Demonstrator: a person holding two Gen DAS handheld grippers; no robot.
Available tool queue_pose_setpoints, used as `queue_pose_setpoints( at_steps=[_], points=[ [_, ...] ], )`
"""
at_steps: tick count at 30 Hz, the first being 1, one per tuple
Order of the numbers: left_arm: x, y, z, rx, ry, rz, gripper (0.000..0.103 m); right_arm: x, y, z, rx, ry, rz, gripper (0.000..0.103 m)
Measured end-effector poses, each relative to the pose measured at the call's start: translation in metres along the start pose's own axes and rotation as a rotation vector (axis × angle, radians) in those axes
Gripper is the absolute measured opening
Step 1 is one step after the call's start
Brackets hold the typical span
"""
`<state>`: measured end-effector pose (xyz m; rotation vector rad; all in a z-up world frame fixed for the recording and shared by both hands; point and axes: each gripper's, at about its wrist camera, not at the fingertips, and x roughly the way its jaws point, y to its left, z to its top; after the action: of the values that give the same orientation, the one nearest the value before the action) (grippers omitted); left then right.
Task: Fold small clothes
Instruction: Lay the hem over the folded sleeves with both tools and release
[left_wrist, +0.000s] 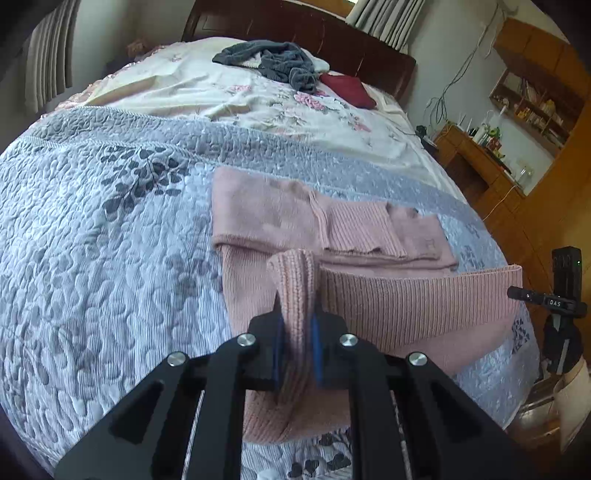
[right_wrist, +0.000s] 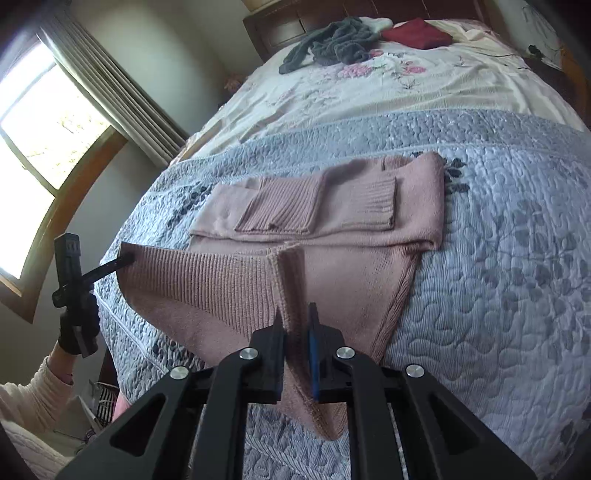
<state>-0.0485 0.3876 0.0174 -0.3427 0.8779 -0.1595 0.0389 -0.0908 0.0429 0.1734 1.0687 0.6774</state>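
- Sweater (left_wrist: 280, 218), pink knit, lies half-folded on grey quilt (left_wrist: 92, 258).
- Left gripper (left_wrist: 298, 332) pinches its ribbed hem.
- Right gripper (right_wrist: 295, 332) clamps hem too.

Pink ribbed sweater (left_wrist: 369, 229), grey leaf-patterned quilt (left_wrist: 110, 258)

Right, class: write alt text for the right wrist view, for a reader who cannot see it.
The right gripper pinches the ribbed hem of a pink sweater, whose sleeves are folded across it on a grey quilted bedspread. The left gripper holds the hem's other corner.
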Motion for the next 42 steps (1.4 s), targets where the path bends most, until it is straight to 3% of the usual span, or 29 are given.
queue_pose_setpoints(
  at_steps=[11,19,24,29,33,36,37,39,42],
  points=[
    [0.053,-0.005,0.108,-0.029,-0.113,-0.003,0.011,0.018,-0.025,0.102,0.035,-0.086,-0.063,0.01],
    [0.132,0.006,0.157,-0.052,-0.076,0.053,0.011,0.084,-0.07,0.162,0.1,-0.046,-0.128,0.01],
    [0.188,0.018,0.156,-0.063,0.011,0.106,0.011,0.133,-0.095,0.167,0.126,0.033,-0.198,0.01],
    [0.22,0.032,0.149,-0.067,0.066,0.154,0.012,0.157,-0.117,0.162,0.175,0.066,-0.231,0.011],
    [0.236,0.044,0.147,-0.09,0.106,0.191,0.023,0.167,-0.127,0.158,0.196,0.083,-0.25,0.014],
    [0.236,0.05,0.147,-0.105,0.119,0.221,0.031,0.164,-0.129,0.154,0.203,0.085,-0.271,0.023],
    [0.232,0.053,0.147,-0.116,0.117,0.223,0.038,0.159,-0.128,0.152,0.201,0.079,-0.275,0.025],
    [0.218,0.056,0.146,-0.15,0.11,0.23,0.045,0.145,-0.126,0.145,0.207,0.064,-0.278,0.036],
    [0.185,0.049,0.14,-0.156,0.061,0.203,0.047,0.119,-0.114,0.128,0.19,0.054,-0.252,0.037]
  ],
)
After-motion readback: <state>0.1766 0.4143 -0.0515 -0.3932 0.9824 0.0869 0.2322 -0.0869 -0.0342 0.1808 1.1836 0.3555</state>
